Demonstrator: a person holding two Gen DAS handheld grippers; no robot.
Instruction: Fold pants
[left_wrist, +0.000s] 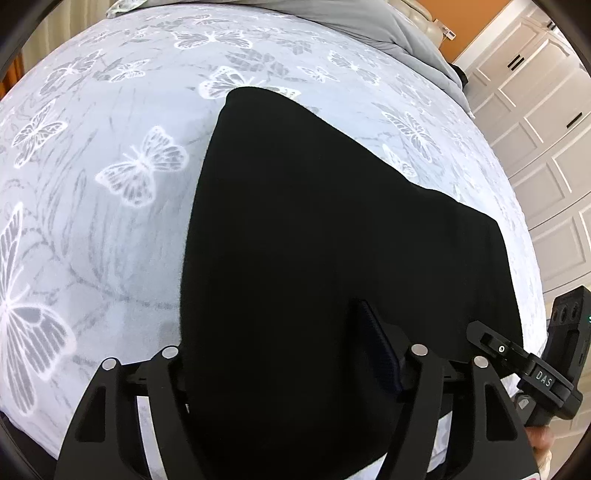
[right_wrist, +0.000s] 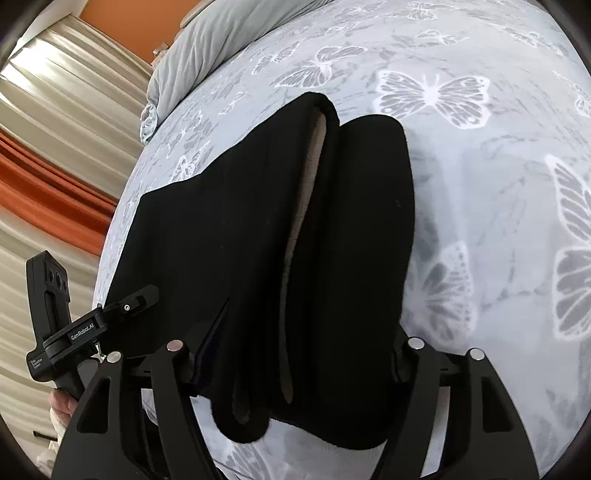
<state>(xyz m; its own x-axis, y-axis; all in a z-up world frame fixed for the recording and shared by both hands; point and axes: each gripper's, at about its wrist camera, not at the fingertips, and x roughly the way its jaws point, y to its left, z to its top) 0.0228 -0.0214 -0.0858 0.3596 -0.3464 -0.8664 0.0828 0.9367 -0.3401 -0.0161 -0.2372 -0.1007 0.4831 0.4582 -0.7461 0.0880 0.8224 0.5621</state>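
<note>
The black pants lie on the butterfly-print bed cover and run away from me. In the left wrist view my left gripper has the near end of the pants between its fingers; the cloth fills the gap and hides the left finger. The right gripper shows at the right edge there. In the right wrist view my right gripper has the pants, with a pale lining showing in a fold, between its fingers. The left gripper shows at the left.
A grey duvet is bunched at the far end of the bed. White panelled cupboards stand to the right in the left wrist view. Beige and orange curtains hang beside the bed in the right wrist view.
</note>
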